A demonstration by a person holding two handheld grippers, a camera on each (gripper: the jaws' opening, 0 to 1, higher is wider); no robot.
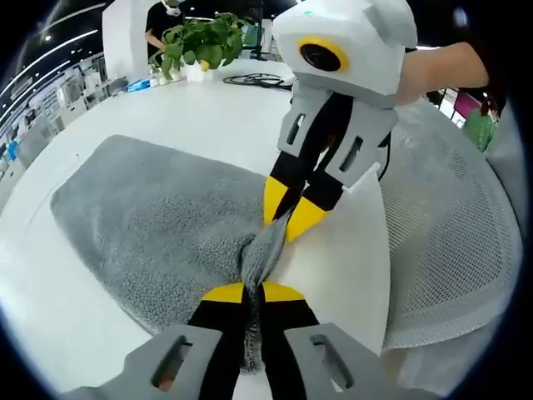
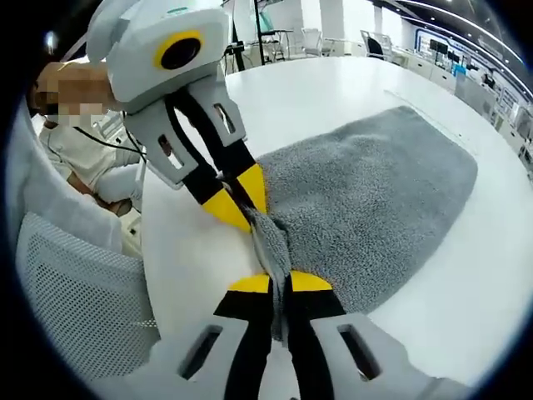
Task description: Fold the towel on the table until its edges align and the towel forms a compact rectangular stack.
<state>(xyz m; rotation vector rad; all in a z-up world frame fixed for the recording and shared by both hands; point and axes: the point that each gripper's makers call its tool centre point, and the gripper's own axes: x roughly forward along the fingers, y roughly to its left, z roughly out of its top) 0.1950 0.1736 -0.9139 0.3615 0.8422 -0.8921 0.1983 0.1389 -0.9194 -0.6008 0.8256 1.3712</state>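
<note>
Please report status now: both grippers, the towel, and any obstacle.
Left gripper shut on towel edge. Right gripper shut on the same bunched edge, close by. Towel mostly flat on white table, not yet folded. Nothing in the way.

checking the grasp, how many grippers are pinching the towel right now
2: the left gripper and right gripper both pinch the grey towel at one bunched edge near the table's side, fingers facing each other.
</note>
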